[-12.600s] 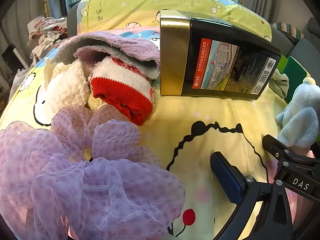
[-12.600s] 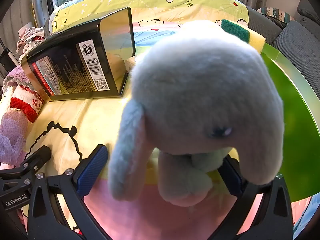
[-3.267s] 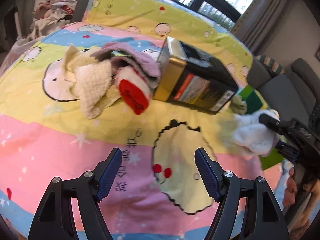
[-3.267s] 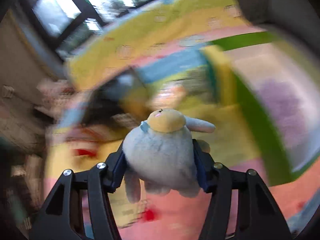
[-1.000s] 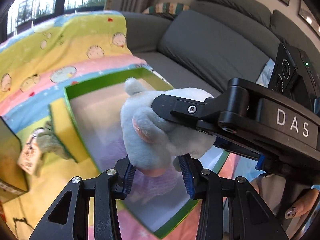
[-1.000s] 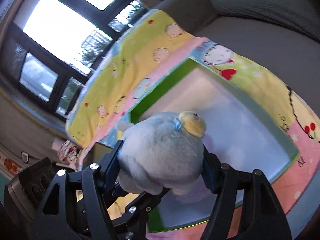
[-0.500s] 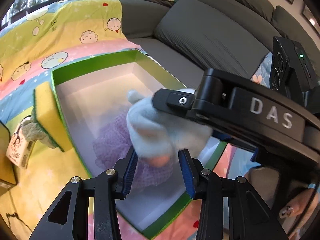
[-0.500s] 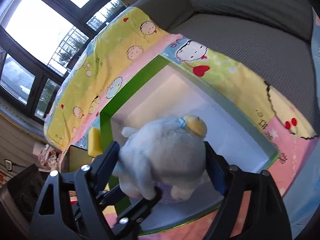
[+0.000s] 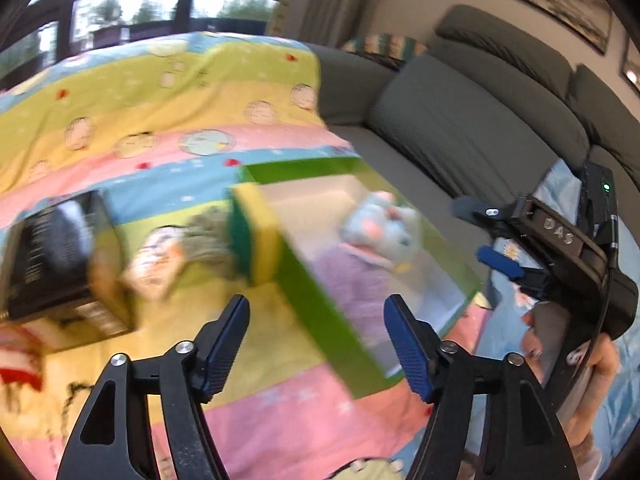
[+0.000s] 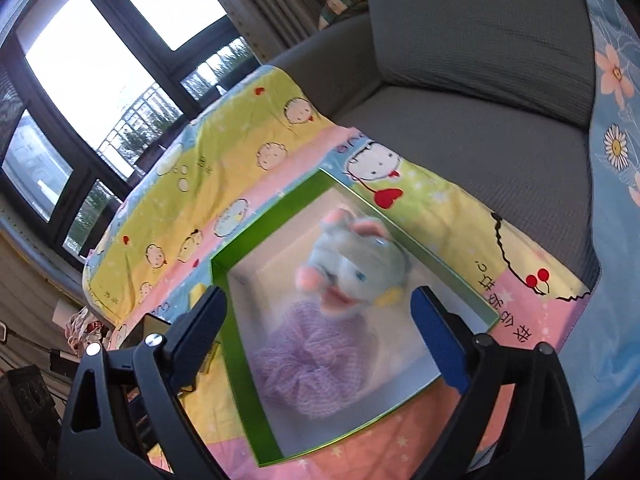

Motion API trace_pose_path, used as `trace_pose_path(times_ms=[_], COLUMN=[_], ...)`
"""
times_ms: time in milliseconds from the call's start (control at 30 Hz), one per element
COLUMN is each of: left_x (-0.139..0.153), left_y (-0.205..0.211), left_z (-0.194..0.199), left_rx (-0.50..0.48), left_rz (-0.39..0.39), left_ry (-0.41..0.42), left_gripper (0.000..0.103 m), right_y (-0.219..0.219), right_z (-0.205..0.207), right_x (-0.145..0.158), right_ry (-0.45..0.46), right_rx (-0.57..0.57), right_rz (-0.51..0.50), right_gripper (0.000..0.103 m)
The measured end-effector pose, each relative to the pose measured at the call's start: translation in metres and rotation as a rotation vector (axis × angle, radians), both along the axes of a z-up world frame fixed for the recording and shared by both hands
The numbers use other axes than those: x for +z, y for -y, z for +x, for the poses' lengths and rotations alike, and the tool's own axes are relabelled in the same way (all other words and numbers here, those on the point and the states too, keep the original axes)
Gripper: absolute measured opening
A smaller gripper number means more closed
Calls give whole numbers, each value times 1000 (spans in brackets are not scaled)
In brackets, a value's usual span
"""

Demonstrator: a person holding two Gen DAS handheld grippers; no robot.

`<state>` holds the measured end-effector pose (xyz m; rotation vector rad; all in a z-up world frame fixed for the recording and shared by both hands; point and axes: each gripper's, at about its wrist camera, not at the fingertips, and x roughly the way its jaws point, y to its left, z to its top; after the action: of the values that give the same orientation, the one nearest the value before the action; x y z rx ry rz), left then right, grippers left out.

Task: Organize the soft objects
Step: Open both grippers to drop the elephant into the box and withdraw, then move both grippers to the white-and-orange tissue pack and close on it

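Plush toy (image 10: pixel 352 268) now lies in the green box (image 10: pixel 236 332) atop the purple pouf (image 10: pixel 316 352), released as both claws, right claw (image 10: pixel 320 328) and left claw (image 9: pixel 316 344), spread apart empty.

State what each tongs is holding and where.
Nothing. Left tongs and right tongs are opening, empty; plush toy lies in green box.

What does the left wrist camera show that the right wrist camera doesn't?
Only the left wrist view shows the black and gold box, the yellow and green sponge outside the green box, and the right hand-held gripper beside it. Only the right wrist view shows the flowered blue cloth and bright windows. Both show the green box holding the grey plush toy on the purple bath pouf, the cartoon blanket and the grey sofa. Both grippers' jaws are opening, empty.
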<state>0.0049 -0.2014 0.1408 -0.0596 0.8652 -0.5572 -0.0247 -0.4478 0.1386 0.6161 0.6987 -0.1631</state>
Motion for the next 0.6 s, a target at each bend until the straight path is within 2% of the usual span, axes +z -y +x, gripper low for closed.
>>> trace_pose_path(times_ms=[200, 400, 467, 500, 600], left_x=[-1, -15, -25, -31, -51], left_y=[-81, -173, -202, -215, -251], left_z=[-12, -25, -30, -32, -40], left_rx=[176, 380, 436, 454, 512], left_rz=[25, 54, 64, 66, 70], left_ry=[23, 13, 1, -4, -10], left_gripper=[77, 77, 77, 77, 77], right_y=[-26, -78, -100, -109, -139], right_z=[4, 16, 24, 27, 45], right_x=[8, 14, 12, 11, 0], right_ry=[28, 68, 69, 64, 17], right_rx=[65, 230, 284, 302, 356], right_rz=[-4, 12, 26, 28, 34], right_gripper=[93, 93, 87, 80, 70])
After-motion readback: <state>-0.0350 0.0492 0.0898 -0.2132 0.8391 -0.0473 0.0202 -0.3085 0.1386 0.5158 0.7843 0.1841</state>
